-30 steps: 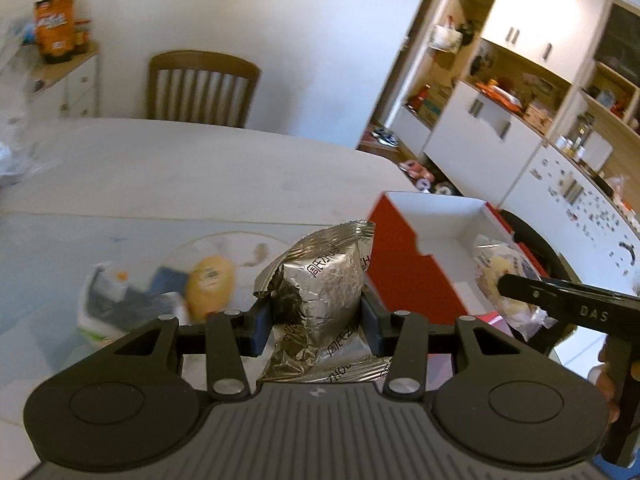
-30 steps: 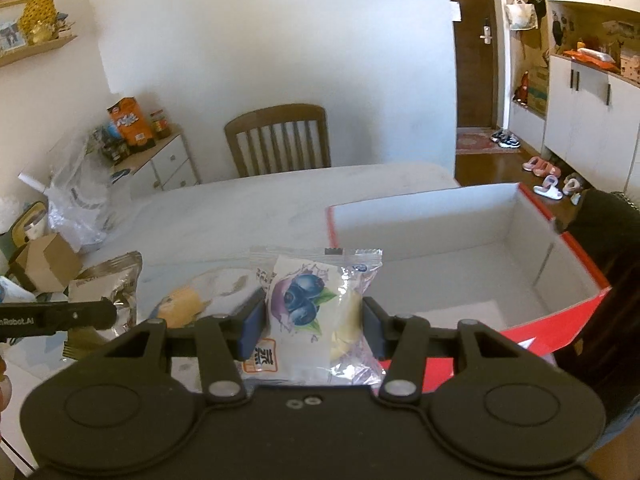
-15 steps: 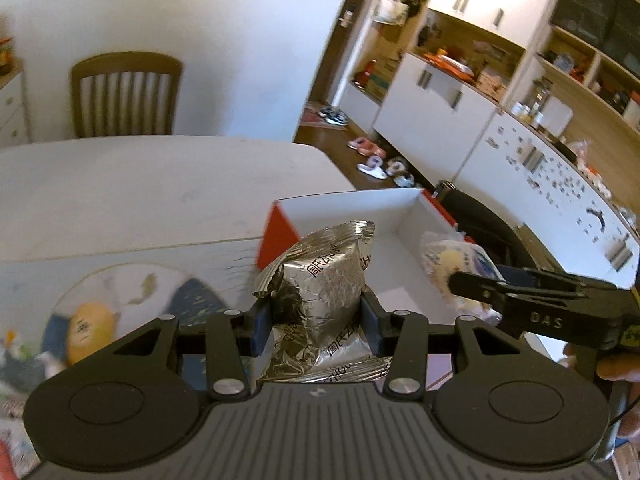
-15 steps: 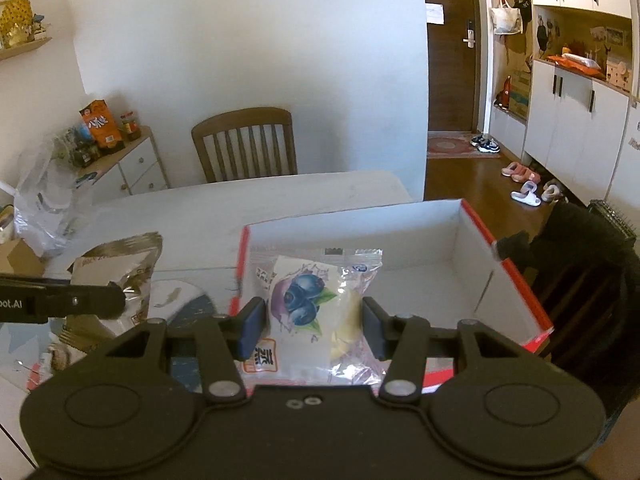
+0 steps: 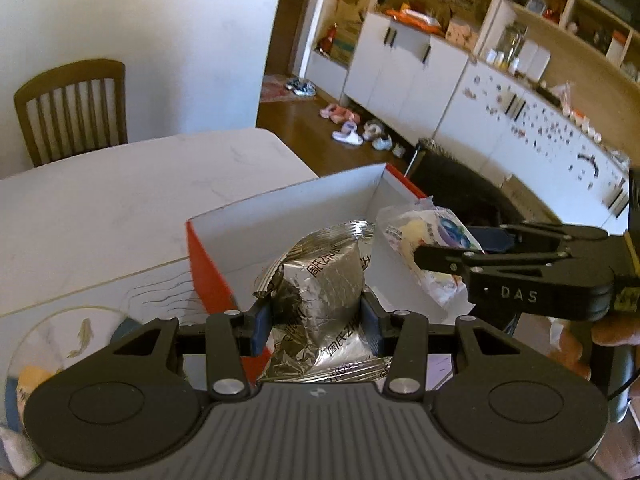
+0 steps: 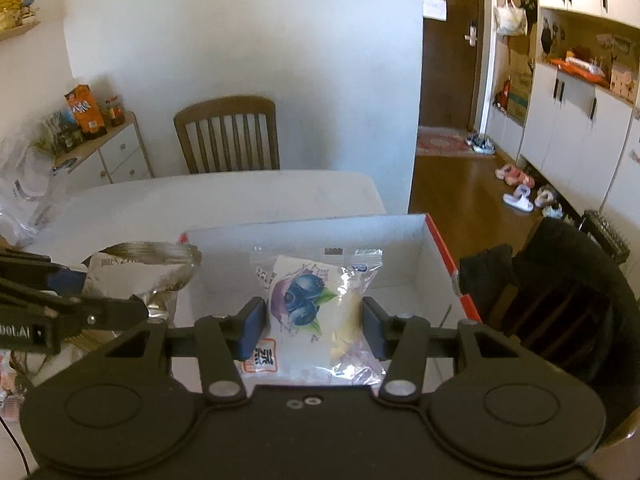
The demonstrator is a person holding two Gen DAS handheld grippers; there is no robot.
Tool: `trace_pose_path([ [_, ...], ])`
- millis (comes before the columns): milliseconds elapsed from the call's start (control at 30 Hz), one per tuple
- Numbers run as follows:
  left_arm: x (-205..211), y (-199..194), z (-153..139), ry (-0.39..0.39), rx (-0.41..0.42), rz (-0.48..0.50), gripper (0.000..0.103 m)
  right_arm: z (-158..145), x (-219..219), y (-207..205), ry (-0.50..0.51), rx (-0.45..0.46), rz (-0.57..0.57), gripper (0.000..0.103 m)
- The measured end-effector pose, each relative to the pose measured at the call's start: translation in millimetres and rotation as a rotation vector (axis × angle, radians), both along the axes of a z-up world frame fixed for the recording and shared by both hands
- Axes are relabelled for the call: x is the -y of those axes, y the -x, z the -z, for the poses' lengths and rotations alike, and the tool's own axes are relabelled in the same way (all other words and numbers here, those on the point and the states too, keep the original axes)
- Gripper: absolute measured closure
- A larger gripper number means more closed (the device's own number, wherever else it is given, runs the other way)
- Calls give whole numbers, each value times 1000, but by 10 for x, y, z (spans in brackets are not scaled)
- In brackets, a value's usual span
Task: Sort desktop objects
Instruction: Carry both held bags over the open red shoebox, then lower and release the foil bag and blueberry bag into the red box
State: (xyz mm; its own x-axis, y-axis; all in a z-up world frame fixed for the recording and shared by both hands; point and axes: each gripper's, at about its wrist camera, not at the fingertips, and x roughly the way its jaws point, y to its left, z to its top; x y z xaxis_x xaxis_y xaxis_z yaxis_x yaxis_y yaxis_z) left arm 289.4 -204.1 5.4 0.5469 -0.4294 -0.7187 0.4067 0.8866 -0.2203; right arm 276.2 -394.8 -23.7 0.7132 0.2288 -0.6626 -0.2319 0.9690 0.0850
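Note:
My left gripper is shut on a crinkled silver foil snack packet, held over the near left part of an open box, red outside and white inside. My right gripper is shut on a clear packet printed with blueberries, held above the inside of the same box. In the left wrist view the right gripper and its blueberry packet show at the right. In the right wrist view the left gripper and the silver packet show at the left.
The box sits on a white table with a fish-patterned mat at its near left. A wooden chair stands behind the table. A dark chair is beside the box at right. A sideboard with groceries is at far left.
Both grippers have carried their packets to the right, from over the mat to above the red box. The mat and its loose items have slid off to the left of view.

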Motion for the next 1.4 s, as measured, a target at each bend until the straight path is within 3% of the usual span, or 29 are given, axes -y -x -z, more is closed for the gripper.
trace_pose_path([
  [200,246,-207,161,-96,0,41,58,216,131,-276,16,-67,7,52],
  [633,645,-528,538,-199,-69,106,58,647,240,-646,55,-198,-43,52],
  [1067,817,-574,757,-294,-94,159,58,817,34,-775,184,-236,-193,52],
  [1400,812,-611,840,-339,-139,158,57,918,-26,-796,195,-272,-199,52],
])
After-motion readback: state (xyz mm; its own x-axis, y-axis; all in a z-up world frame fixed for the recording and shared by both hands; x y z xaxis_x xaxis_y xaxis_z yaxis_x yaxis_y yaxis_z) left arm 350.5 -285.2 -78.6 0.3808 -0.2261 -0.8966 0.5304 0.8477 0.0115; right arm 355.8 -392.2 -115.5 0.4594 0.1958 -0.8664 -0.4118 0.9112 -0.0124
